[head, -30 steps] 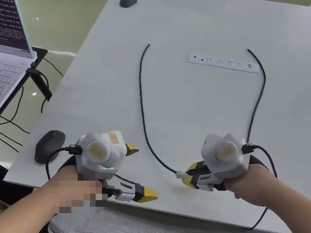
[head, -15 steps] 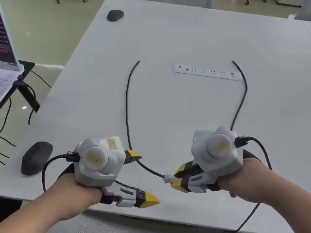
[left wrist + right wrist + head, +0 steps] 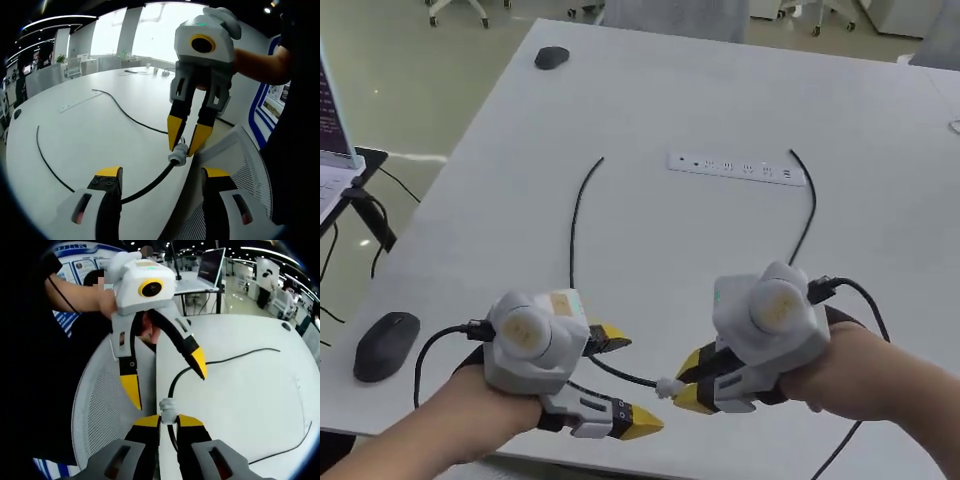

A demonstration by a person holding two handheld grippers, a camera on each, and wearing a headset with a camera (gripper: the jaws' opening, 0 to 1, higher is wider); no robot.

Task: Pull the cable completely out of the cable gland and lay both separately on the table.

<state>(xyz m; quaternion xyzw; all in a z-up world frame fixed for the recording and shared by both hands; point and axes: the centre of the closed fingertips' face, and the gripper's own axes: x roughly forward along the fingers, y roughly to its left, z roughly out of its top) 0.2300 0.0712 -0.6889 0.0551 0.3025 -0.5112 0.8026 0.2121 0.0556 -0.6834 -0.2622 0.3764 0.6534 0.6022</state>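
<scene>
The right gripper's (image 3: 168, 421) fingers (image 3: 150, 423) are pressed together on the white gland (image 3: 168, 409), which is pinched between their yellow tips. In the left gripper view the gland is seen held at the near edge of the table (image 3: 670, 100); whether it touches the table cannot be told. The cable (image 3: 145, 187) is seen entering the gland, and it runs away across the table in a long curve.

The left gripper's (image 3: 161, 182) fingers are spread wide and nothing is held by them. The cable is seen passing between the two fingers, close to one of them; whether it is touched cannot be told. The tips are pointed toward the gland and the right gripper, with a small gap left.

A power strip (image 3: 735, 168) is lying farther back on the table, and a mouse (image 3: 385, 345) near the left edge.

Compared with the pictures of a second and half a second ago, the gap between the left gripper's tips and the gland has been narrowed. The left fingers have been kept spread, and the gland has been kept pinched by the right gripper. The cable has not been drawn out of the gland.
</scene>
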